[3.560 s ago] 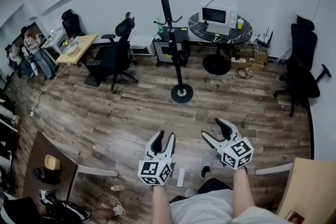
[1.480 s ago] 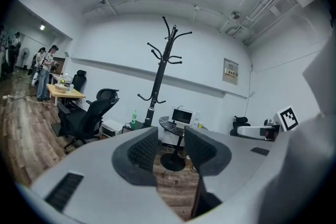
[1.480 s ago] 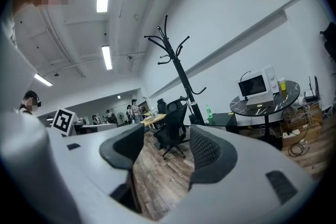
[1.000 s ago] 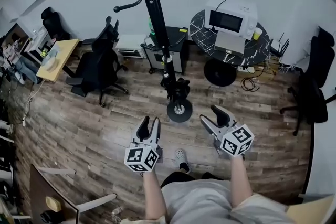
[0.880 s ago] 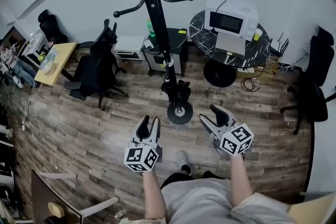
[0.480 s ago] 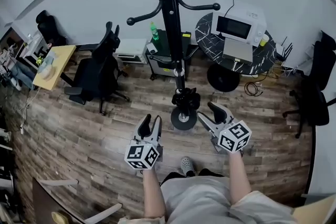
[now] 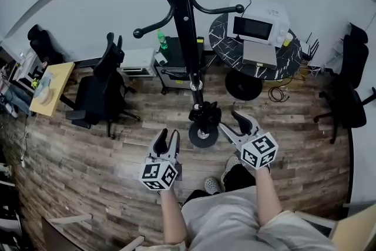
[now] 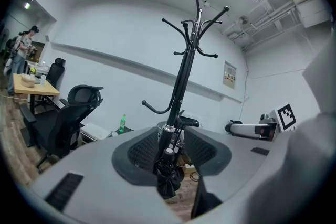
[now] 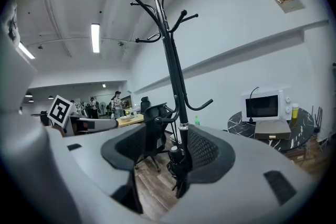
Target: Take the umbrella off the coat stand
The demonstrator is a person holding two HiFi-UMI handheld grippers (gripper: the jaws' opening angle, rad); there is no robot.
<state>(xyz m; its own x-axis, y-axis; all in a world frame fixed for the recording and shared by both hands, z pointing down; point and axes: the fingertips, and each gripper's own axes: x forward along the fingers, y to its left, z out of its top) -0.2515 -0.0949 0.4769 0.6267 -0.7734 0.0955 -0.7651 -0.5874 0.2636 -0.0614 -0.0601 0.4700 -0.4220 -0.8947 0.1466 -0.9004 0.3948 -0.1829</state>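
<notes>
Head view: the umbrella [image 7: 205,114], black and folded, hangs low on the coat stand [image 7: 187,38], close against the pole just above its round base. It probably hangs from a short low peg, though the catch itself is too small to see. The right gripper [image 7: 234,126] is near it and the left gripper [image 7: 167,139] a little further off, both held level and aimed at the bundle. That looks like lining up a grasp. The right jaws stand wide and the left narrower but apart. Each gripper view shows only the distant umbrella in the gap, nothing held. Beyond stand an office chair [image 7: 97,91] and a round bench [image 7: 223,38] carrying a microwave [image 7: 257,23].
</notes>
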